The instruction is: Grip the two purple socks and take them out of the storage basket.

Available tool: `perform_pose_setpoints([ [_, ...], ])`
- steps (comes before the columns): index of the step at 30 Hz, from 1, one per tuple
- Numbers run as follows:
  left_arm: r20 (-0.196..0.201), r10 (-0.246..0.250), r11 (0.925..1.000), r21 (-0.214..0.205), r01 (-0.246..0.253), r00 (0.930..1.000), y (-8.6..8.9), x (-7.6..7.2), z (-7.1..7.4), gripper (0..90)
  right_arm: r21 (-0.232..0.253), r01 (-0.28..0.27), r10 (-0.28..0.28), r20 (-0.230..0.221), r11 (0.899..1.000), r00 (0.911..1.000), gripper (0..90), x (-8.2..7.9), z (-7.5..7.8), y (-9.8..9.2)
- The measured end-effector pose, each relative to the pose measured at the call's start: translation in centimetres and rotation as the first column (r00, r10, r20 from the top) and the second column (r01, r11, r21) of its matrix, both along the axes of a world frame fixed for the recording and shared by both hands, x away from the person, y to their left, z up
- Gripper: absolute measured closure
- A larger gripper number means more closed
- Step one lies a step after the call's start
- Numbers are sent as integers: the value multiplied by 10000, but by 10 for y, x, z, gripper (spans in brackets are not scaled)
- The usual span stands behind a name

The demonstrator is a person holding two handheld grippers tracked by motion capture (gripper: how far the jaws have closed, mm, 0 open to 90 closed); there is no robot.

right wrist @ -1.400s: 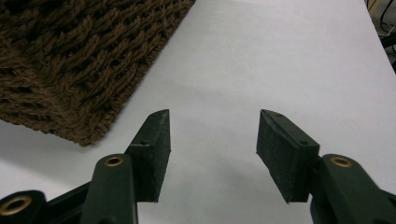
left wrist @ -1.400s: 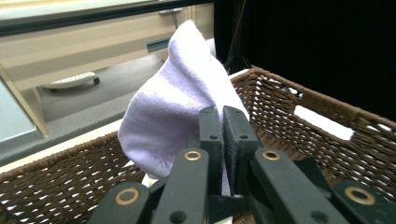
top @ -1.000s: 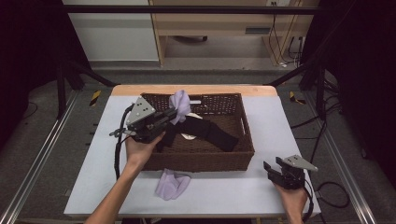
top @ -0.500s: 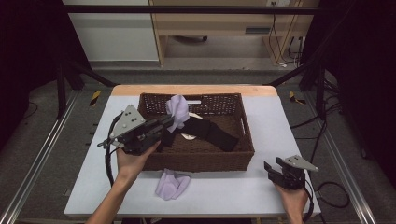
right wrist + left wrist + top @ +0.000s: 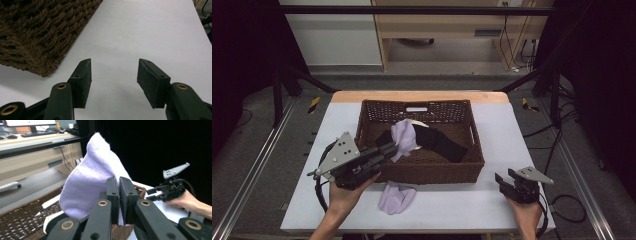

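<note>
My left gripper (image 5: 388, 149) is shut on a lilac sock (image 5: 404, 136), held up over the front left part of the brown wicker basket (image 5: 432, 172). In the left gripper view the pads (image 5: 113, 192) pinch the sock's (image 5: 92, 182) lower edge. A second lilac sock (image 5: 396, 197) lies on the table in front of the basket. A black garment (image 5: 443, 143) lies inside the basket. My right gripper (image 5: 503, 181) rests at the table's front right; its jaws (image 5: 113, 75) have just been closing slightly but stand apart, with nothing between them.
The white table (image 5: 512, 130) carries the basket in its middle. The basket's corner (image 5: 37, 37) lies a short way ahead and to the left of the right jaws. A white item (image 5: 416, 122) peeks out behind the held sock. My right hand and gripper (image 5: 172, 187) appear beyond the left jaws.
My left gripper has drawn back to the left and toward the person, carrying the lilac sock from over the basket's back toward its front left. The right hand has stayed put.
</note>
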State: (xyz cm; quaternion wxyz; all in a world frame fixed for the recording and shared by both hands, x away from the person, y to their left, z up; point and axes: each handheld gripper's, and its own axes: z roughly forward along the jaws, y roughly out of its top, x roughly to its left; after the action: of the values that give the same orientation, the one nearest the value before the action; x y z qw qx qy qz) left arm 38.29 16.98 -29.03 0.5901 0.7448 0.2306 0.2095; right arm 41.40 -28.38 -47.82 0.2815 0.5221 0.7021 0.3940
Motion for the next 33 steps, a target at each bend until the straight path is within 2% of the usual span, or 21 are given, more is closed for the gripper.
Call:
perform_pose_setpoints([
  [11,-374,-460,9978,451,477,9982,-3,-25,-17,853,77,18,-18,-47,10000,10000,455,-2,1,0],
  [18,-986,-495,9947,847,580,9939,-2,-32,-41,851,94,35,-35,-45,9999,10000,456,-2,1,0],
  [24,-1835,-689,9912,989,882,9806,-7,-31,-72,850,2,45,-45,-43,10000,10000,456,-2,0,0],
  [26,-2089,-736,9863,1296,1022,9752,-12,-29,-80,851,22,41,-41,-60,10000,10000,456,-2,0,0],
  [28,-2223,-794,9848,1338,1111,9717,-16,-29,-86,854,30,19,-19,-52,10000,10000,456,-2,1,0],
  [30,-2341,-807,9807,1549,1191,9688,-21,-28,-93,855,5,13,-13,-8,10000,10000,457,-2,1,-1],
  [33,-2661,-818,9755,1758,1318,9605,-27,-25,-105,857,-14,-5,5,-12,10000,10000,458,-2,0,0],
])
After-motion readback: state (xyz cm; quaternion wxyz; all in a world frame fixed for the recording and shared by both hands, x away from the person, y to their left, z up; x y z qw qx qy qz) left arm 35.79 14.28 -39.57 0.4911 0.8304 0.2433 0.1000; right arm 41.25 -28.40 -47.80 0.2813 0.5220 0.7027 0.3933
